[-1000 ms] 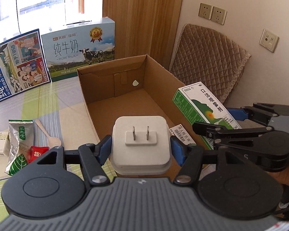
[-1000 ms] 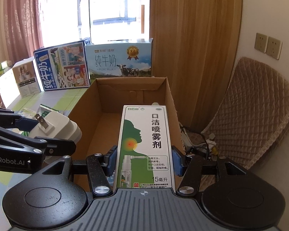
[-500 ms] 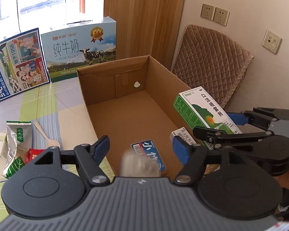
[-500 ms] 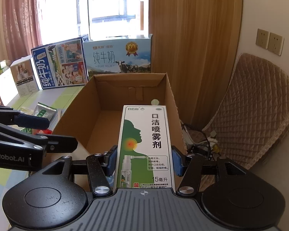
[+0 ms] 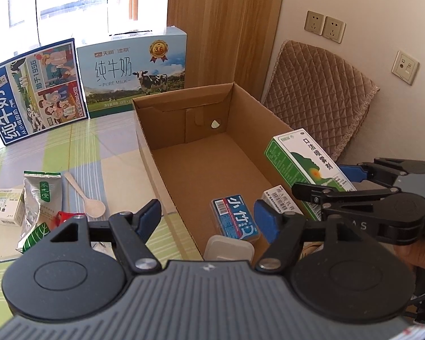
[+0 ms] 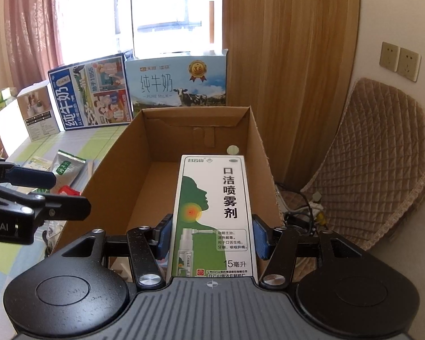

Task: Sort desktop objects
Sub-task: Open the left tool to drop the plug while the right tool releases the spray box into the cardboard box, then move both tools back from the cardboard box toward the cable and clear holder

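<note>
An open cardboard box (image 5: pixel 257 119) stands on the table; it also shows in the right wrist view (image 6: pixel 257 147). My left gripper (image 5: pixel 208 218) is open and empty above the box's near end. The white plug adapter (image 5: pixel 229 248) lies in the box below it, beside a blue packet (image 5: pixel 235 218) and a small white carton (image 5: pixel 280 198). My right gripper (image 6: pixel 211 236) is shut on a green and white spray box (image 6: pixel 212 215), held over the box's near right wall; it shows in the left wrist view (image 5: pixel 306 167) too.
On the table left of the box lie a silver tea pouch (image 5: pixel 41 195), a pale spoon (image 5: pixel 86 195), a white medicine carton (image 5: pixel 4 209) and a red wrapper (image 5: pixel 63 216). Two milk cartons (image 5: pixel 133 70) stand at the back. A quilted chair (image 6: pixel 382 164) stands to the right.
My left gripper opened and let go of the white plug adapter, which dropped into the cardboard box. My right gripper kept its hold on the spray box and barely moved.
</note>
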A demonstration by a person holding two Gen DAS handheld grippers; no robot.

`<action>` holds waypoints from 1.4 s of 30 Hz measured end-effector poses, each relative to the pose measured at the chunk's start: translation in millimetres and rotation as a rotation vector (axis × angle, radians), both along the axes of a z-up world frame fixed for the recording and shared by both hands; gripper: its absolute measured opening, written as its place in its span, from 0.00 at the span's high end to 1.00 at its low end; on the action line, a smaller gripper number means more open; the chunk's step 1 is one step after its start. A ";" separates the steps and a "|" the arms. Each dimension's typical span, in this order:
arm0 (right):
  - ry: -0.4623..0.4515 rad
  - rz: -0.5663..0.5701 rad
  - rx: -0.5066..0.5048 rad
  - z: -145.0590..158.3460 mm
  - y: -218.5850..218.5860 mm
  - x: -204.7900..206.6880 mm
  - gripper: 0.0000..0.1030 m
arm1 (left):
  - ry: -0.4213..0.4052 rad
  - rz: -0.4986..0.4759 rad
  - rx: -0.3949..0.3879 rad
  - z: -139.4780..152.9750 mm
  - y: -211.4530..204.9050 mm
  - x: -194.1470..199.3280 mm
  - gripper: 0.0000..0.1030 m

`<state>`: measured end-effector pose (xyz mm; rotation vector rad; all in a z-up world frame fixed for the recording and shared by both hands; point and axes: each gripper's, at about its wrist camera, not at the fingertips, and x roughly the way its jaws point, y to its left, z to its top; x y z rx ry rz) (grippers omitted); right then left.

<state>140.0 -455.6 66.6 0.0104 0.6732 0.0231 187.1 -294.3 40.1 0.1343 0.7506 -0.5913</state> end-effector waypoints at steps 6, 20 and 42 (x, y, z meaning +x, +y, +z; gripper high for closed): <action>0.002 -0.006 0.000 -0.2 3.5 4.9 0.49 | 0.008 0.008 0.000 -3.6 3.7 -0.7 0.34; -0.017 -0.046 0.025 0.6 -2.0 -6.5 0.32 | 0.014 0.033 0.000 -5.5 21.6 -5.9 0.34; 0.017 0.004 0.060 13.4 43.1 -61.2 0.19 | 0.031 0.108 -0.004 0.6 83.6 -53.7 0.31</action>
